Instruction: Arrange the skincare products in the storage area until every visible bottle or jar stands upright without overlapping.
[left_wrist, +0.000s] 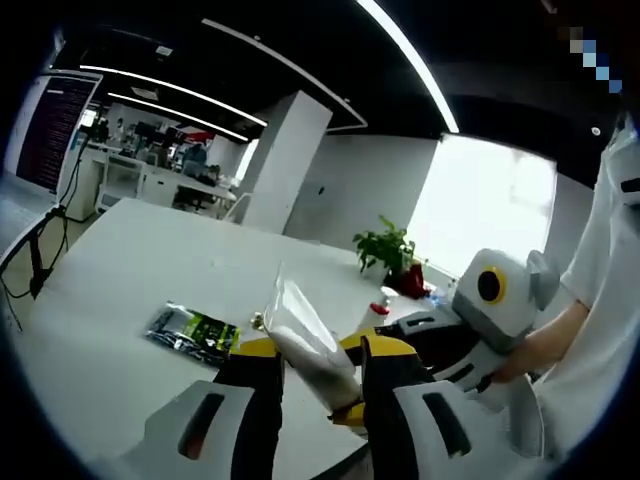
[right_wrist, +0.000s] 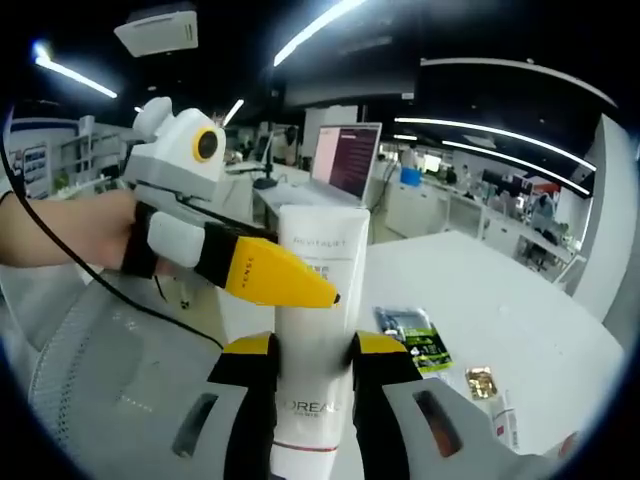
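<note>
A white L'Oreal tube (right_wrist: 322, 245) stands up between the jaws of my right gripper (right_wrist: 315, 345), which is shut on its lower part. My left gripper (right_wrist: 300, 282) reaches in from the left, held by a hand, with one yellow finger lying across the tube's front. In the left gripper view the same tube (left_wrist: 300, 330) runs away from me, crimped end far, pinched between the yellow tips of my left gripper (left_wrist: 320, 352). My right gripper (left_wrist: 440, 345) comes in from the right and meets the tube low down.
On the white table (left_wrist: 120, 270) lie a green and black sachet (left_wrist: 190, 330), a gold sachet (right_wrist: 482, 382) and a small white and red box (right_wrist: 505, 420). A red-capped bottle (left_wrist: 380, 305) and a potted plant (left_wrist: 385, 250) stand farther back. A sleeve (left_wrist: 610, 300) is at the right.
</note>
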